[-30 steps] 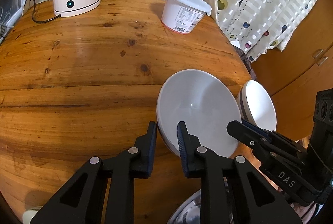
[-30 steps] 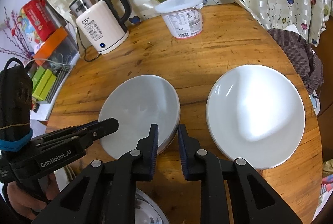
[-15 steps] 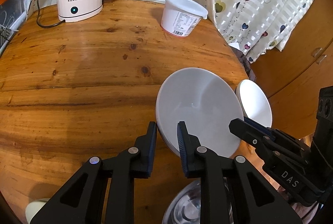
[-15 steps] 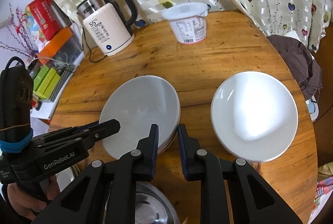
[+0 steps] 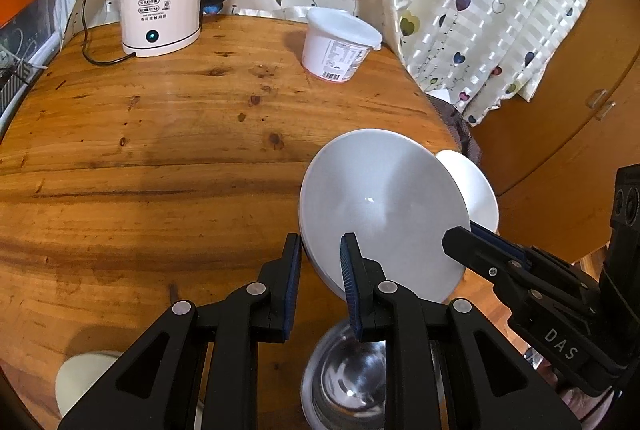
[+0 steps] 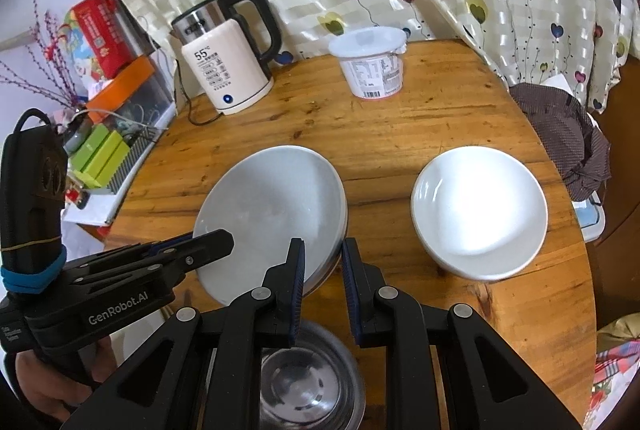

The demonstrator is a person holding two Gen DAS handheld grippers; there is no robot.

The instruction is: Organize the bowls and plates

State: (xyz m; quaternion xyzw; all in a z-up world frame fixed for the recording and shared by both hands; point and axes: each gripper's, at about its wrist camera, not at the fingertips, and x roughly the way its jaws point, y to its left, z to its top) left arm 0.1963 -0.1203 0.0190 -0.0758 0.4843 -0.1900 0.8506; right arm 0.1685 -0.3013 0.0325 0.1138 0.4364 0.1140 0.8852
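- Your left gripper (image 5: 320, 270) is clamped on the near-left rim of the grey plate (image 5: 380, 214), one blue pad above the rim and one below it
- Your right gripper (image 6: 323, 272) grips the same grey plate (image 6: 272, 214) at its near-right rim, with the rim pinched between its pads
- You carry the plate between both grippers, tilted, clear of the wooden table (image 5: 160, 150) and above its near edge
- In the left wrist view your right gripper (image 5: 460, 244) comes in from the right side and meets the plate's right rim
- In the right wrist view your left gripper (image 6: 216, 244) comes in from the left, and your hand (image 6: 44, 386) wraps its handle at the lower left
- A steel bowl (image 6: 308, 386) sits right below the held plate at the near table edge, and it shows between the fingers in both views (image 5: 352, 382)
- The white bowl (image 6: 480, 210) rests on the table to the right of the plate, well apart from it; in the left wrist view only its edge (image 5: 472, 186) peeks out behind the plate
- At the far side of the table stand an electric kettle (image 5: 164, 6) on the left and a lidded white tub (image 5: 340, 48) to its right, both in front of the heart-print curtain (image 5: 480, 10)
- A cream-coloured round thing (image 5: 84, 378) lies at the near-left table edge; you cannot tell what it is
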